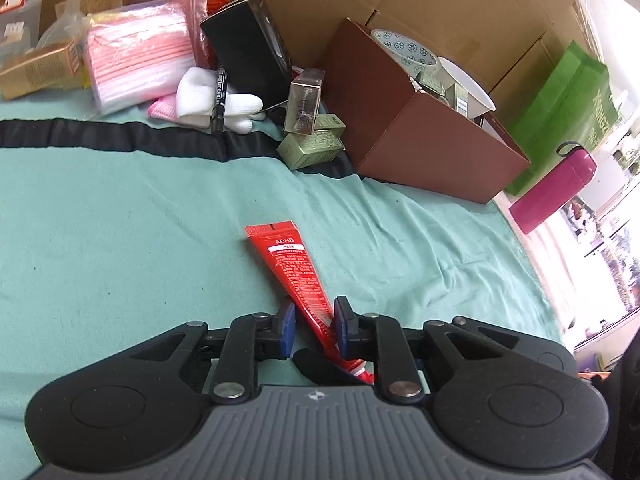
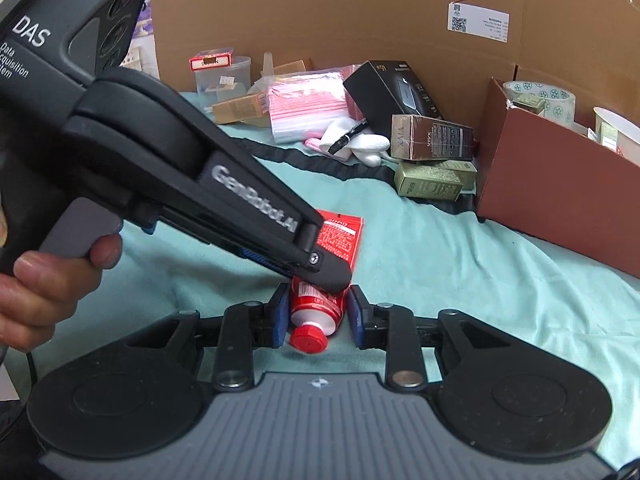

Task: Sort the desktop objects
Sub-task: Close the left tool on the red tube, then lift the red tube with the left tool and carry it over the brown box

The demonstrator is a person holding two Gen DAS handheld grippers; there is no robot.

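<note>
A red tube (image 1: 294,270) with a red cap (image 2: 309,338) lies on the green cloth (image 1: 120,220). My left gripper (image 1: 314,330) is shut on the tube's middle. My right gripper (image 2: 316,320) has its blue pads on either side of the tube's cap end (image 2: 316,306); small gaps show, so it reads as open. The left gripper's black body (image 2: 192,184) crosses the right wrist view from the upper left, held by a hand (image 2: 40,292), and hides part of the tube.
A brown open box (image 1: 420,136) with tape and a white bowl stands at the right. Small green boxes (image 1: 314,142), a black box (image 1: 248,52), white gloves (image 1: 216,100), a pink bag (image 1: 136,60) and gold boxes lie along the cardboard wall. A magenta flask (image 1: 554,188) is far right.
</note>
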